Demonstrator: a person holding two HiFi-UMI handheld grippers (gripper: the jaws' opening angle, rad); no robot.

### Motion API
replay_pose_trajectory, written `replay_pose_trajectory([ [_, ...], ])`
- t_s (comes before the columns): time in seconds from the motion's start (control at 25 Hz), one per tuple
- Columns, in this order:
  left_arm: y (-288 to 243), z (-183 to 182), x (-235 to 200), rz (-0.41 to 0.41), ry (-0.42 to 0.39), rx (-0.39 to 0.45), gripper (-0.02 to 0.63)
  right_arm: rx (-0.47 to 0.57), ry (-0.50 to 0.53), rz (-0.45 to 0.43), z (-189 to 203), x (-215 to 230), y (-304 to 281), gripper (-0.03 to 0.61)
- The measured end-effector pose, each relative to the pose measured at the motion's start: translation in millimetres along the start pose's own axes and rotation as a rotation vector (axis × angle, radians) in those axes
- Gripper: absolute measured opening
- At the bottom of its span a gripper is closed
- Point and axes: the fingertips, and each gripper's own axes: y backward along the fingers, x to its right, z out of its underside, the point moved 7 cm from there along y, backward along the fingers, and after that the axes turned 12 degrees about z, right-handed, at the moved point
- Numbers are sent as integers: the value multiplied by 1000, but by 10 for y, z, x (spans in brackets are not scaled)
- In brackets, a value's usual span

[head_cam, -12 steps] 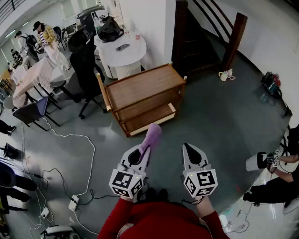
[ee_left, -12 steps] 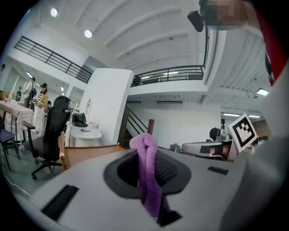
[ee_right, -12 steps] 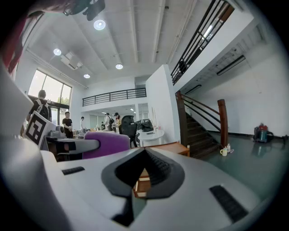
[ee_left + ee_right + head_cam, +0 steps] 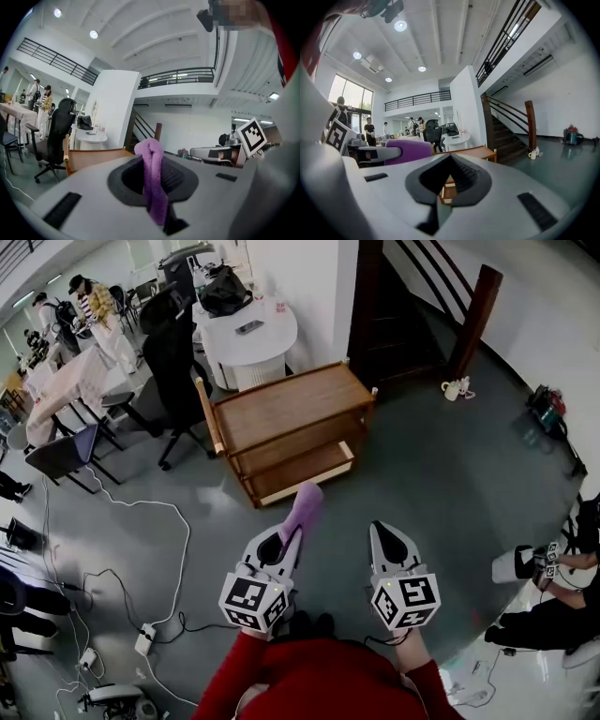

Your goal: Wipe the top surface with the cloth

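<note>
A wooden cart stands ahead on the grey floor, its top surface (image 4: 281, 407) bare, with lower shelves beneath. My left gripper (image 4: 289, 532) is shut on a purple cloth (image 4: 305, 506), which sticks out forward toward the cart's near corner, well short of it. In the left gripper view the cloth (image 4: 153, 173) hangs folded between the jaws, with the cart top (image 4: 96, 155) beyond. My right gripper (image 4: 382, 531) is level with the left one, jaws together and holding nothing. The right gripper view shows the cart (image 4: 474, 151) ahead and the cloth (image 4: 408, 150) to its left.
A black office chair (image 4: 173, 352) and a white round table (image 4: 246, 338) stand behind the cart. Cables (image 4: 141, 517) and a power strip (image 4: 143, 641) lie on the floor at left. A stair post (image 4: 473, 310) and a small teapot (image 4: 453, 388) are at the right; people stand far left.
Both grippers and the view have edged slightly forward toward the cart. The cloth stays clamped in the left gripper.
</note>
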Motion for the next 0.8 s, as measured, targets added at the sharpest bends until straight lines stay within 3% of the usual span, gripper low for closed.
replay_pose_trajectory([
  [0.44, -153, 28, -88, -45, 29, -8, 49, -50, -1, -12, -15, 182, -112, 3],
  [0.8, -598, -87, -591, -79, 2, -32, 49, -65, -16, 6, -127, 331, -699, 3],
])
